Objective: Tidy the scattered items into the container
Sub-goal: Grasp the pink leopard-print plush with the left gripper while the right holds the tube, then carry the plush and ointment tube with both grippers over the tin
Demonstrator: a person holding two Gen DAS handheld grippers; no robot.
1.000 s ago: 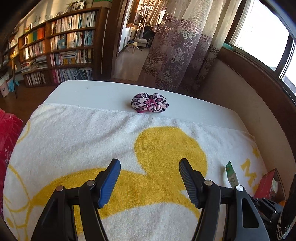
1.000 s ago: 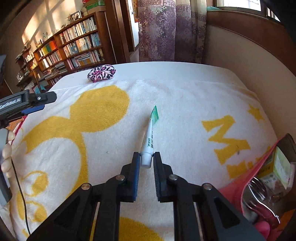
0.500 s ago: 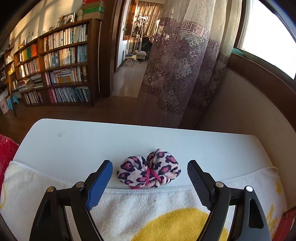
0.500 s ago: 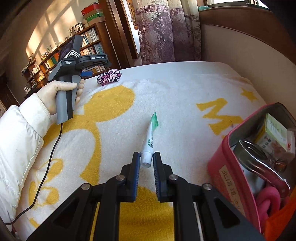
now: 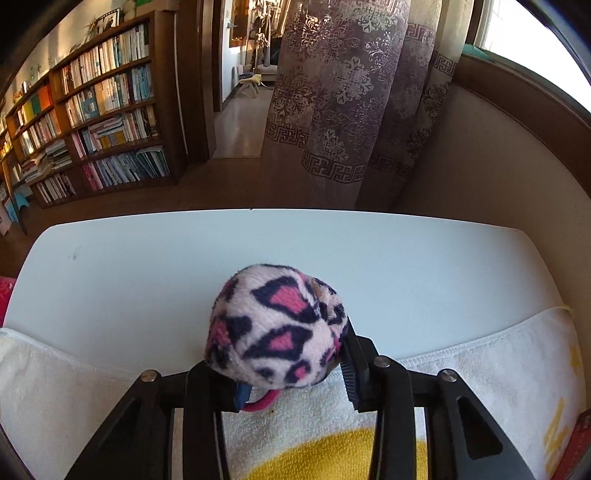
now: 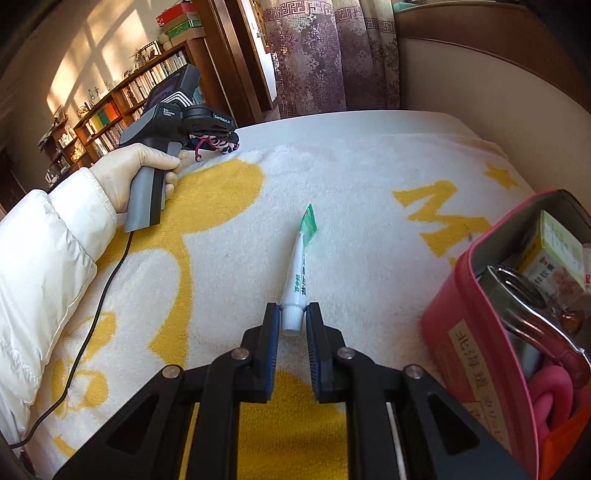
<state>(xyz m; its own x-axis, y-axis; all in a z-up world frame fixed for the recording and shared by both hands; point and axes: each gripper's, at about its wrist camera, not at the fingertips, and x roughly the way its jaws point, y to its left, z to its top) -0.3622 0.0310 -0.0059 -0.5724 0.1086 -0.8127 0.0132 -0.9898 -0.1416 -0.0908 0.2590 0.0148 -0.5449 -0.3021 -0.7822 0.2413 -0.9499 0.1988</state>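
Two grips now: left gripper [image 5: 291,373] fingers, wide a moment ago, closing on the plush scrunchie [image 5: 277,326] at the worktop's [image 5: 147,266] towel edge, right gripper [image 6: 291,325] clamping the tube [image 6: 297,280], both due for the pink container [image 6: 476,295].

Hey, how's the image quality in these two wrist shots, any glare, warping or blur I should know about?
Left wrist view: the window at top right is blown out white, straight table edge bows from fisheye, and the leopard scrunchie stays sharp. Right wrist view: warm sunlight patches on the wall, dark corners, the tube crisp.
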